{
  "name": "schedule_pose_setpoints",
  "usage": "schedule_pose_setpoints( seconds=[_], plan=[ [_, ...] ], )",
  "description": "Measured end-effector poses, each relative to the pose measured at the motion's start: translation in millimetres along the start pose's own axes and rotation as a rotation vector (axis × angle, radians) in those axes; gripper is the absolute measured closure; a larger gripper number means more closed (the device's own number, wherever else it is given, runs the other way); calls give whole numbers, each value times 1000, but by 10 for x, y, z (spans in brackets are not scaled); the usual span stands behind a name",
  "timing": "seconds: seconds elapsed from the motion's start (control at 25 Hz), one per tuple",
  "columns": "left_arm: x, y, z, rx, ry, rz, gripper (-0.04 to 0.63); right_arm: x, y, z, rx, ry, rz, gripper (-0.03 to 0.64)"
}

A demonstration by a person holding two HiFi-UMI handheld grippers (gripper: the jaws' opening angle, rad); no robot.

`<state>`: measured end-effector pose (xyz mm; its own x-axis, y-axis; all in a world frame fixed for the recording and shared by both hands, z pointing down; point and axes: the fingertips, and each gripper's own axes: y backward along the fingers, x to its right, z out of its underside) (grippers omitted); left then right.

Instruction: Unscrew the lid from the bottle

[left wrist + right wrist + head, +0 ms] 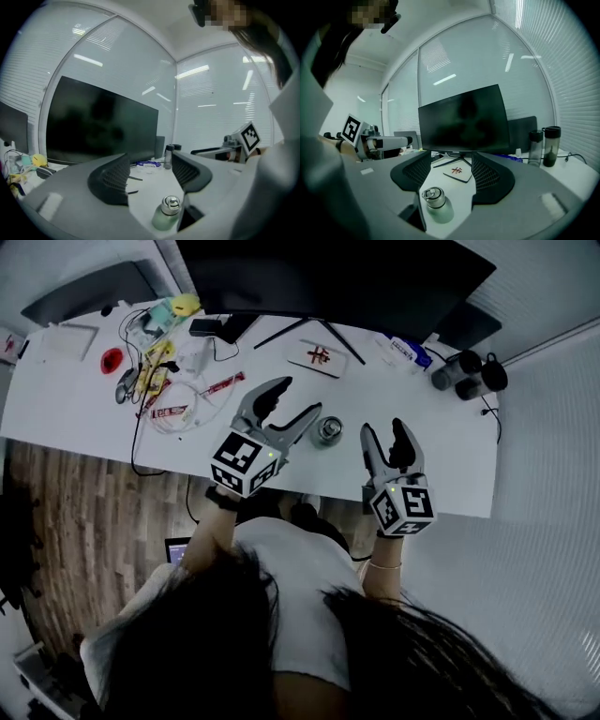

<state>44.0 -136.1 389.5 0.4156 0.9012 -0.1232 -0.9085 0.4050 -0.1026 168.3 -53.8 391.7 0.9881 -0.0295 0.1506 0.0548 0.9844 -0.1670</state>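
The left gripper (298, 397) stood with its jaws wide apart, and nothing was between its pads. Just to the right of it, between the two tongs, the small pale green metal bottle (329, 431) stood upright on the white desk (75, 399), and neither tool touched it. Its silver screw lid with a ring (172, 202) sat on the neck, so I judged that no unscrewing was done yet. The right gripper (383, 430), just right of the bottle, was also wide and empty. Gripping the body and the lid, then turning, was all left to do.
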Motion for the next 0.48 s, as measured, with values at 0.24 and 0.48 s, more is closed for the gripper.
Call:
schedule_pose_setpoints(
  seconds=[0.24, 0.48],
  plan=[
    [201, 140, 151, -1, 21, -141, 295, 15, -35, 11, -28, 33, -182, 370],
    [295, 291, 329, -18, 35, -217, 293, -53, -57, 97, -57, 46, -280, 370]
  ],
)
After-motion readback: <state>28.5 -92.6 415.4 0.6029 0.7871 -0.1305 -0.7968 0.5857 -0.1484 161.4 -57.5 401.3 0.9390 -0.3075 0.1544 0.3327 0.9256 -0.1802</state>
